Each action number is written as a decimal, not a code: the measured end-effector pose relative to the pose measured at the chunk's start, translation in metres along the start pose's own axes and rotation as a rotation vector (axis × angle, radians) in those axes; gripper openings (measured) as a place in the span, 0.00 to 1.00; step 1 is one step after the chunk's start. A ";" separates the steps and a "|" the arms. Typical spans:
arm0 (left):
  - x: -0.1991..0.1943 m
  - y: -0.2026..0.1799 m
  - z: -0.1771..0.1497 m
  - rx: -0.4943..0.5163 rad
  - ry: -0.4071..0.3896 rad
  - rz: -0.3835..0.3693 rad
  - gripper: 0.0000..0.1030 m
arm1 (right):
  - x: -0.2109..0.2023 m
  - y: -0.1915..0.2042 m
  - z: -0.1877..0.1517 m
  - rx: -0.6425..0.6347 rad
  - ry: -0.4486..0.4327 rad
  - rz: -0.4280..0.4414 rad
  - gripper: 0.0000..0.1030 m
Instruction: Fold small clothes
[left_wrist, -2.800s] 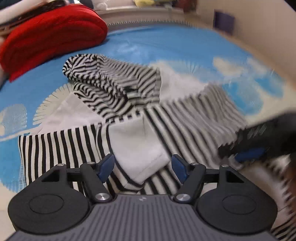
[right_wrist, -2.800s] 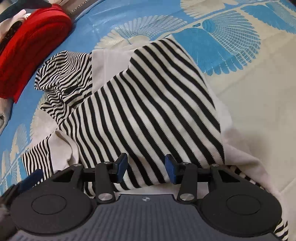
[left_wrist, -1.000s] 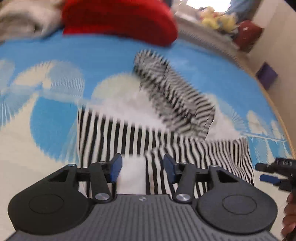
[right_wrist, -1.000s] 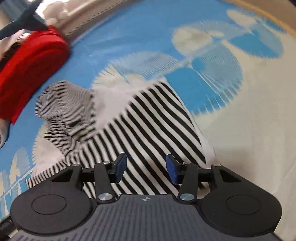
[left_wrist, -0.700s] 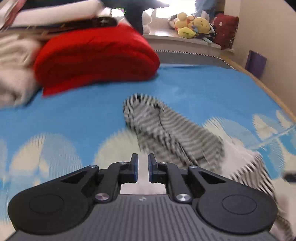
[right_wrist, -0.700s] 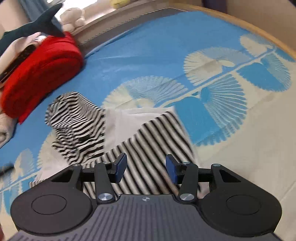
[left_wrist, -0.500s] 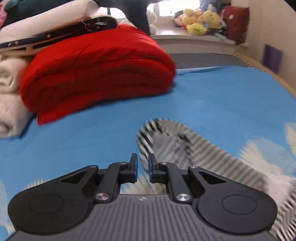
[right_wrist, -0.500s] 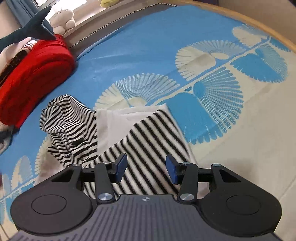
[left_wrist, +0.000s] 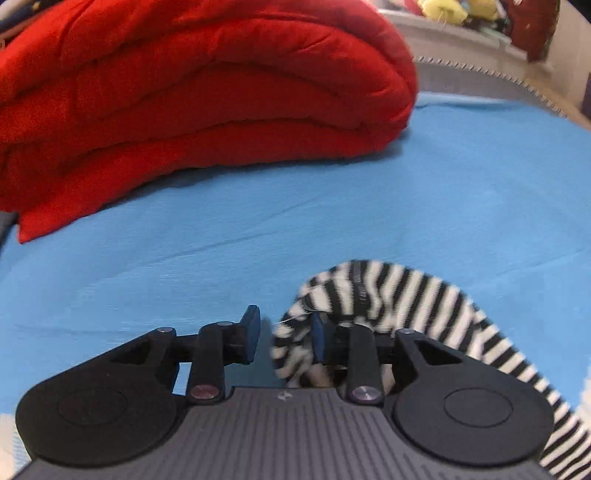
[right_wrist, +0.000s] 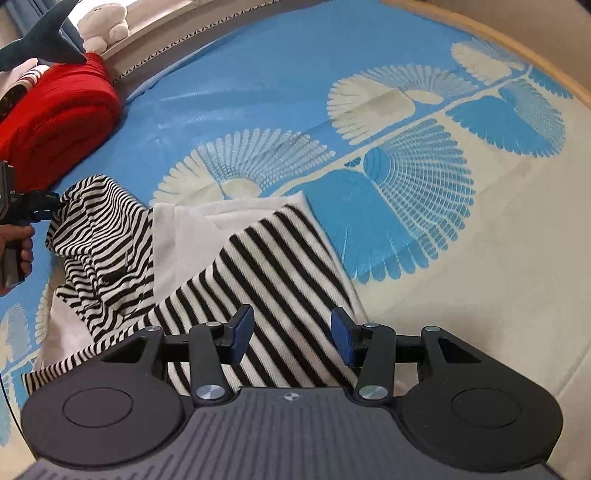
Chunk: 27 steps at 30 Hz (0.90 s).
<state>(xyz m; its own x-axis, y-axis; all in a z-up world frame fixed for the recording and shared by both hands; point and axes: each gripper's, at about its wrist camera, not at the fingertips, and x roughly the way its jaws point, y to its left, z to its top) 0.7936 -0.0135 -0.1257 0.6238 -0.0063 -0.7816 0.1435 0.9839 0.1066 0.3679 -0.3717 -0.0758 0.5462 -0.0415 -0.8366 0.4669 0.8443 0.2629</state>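
Note:
A small black-and-white striped hooded top (right_wrist: 280, 273) with a white lining lies on the blue patterned bed sheet (right_wrist: 229, 85). In the left wrist view the rim of its hood (left_wrist: 388, 295) curls up between my jaws. My left gripper (left_wrist: 284, 332) is narrow and its jaws are opening; the striped edge sits against the right pad and blue sheet shows beside the left pad. The right wrist view shows that left gripper (right_wrist: 38, 206) at the hood's tip, held by a hand (right_wrist: 16, 243). My right gripper (right_wrist: 291, 334) hovers open over the striped body, holding nothing.
A thick folded red blanket (left_wrist: 192, 110) lies just beyond the hood, and it also shows at the far left as the red blanket (right_wrist: 55, 118). Plush toys (right_wrist: 103, 26) sit along the sill behind it. The bed's wooden edge (right_wrist: 517, 40) curves round the right.
My left gripper swept from the garment's near hem up to the hood by the red blanket, its jaws narrowing on the way. The right gripper stayed over the striped body.

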 end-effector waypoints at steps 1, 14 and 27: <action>-0.004 -0.002 0.000 0.013 -0.013 -0.016 0.05 | 0.001 0.000 0.001 0.005 0.005 0.001 0.47; -0.327 -0.053 -0.151 0.094 -0.290 -0.297 0.04 | -0.038 -0.005 0.012 0.089 -0.068 0.103 0.47; -0.351 -0.041 -0.295 -0.111 0.086 -0.499 0.36 | -0.038 0.002 -0.007 0.138 -0.043 0.213 0.34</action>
<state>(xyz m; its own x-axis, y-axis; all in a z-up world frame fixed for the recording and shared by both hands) 0.3422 0.0008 -0.0366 0.4343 -0.4693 -0.7689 0.3217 0.8781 -0.3542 0.3434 -0.3645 -0.0464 0.6700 0.1043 -0.7350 0.4269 0.7559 0.4964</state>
